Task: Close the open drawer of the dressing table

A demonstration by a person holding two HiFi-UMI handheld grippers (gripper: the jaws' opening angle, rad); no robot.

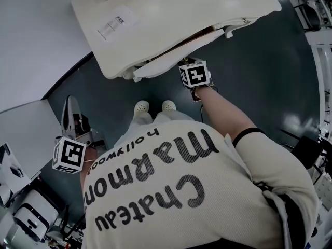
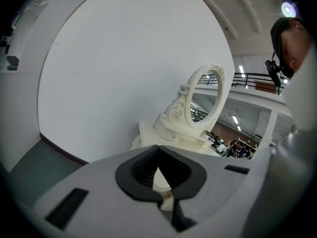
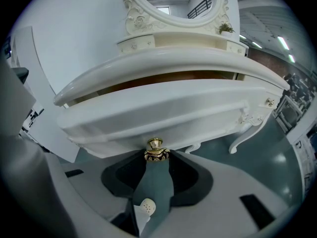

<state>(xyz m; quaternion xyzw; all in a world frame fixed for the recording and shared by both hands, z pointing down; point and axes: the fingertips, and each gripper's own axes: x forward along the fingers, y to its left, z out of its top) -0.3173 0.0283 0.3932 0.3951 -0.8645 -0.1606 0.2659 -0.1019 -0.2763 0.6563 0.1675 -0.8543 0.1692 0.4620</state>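
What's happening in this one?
A person stands at a white dressing table whose drawer is pulled open. The right tool is closed on the drawer's gold knob; the drawer is not yet pushed in. The left tool is shut and empty, held off to the side.

The white carved dressing table [image 1: 155, 30] runs off the head view's top edge; the marker cube [image 1: 195, 74] there hides the right gripper's [image 1: 188, 62] fingers. In the right gripper view, grey fingers [image 3: 233, 172] cover the gold drawer knob's [image 3: 156, 152] sides.
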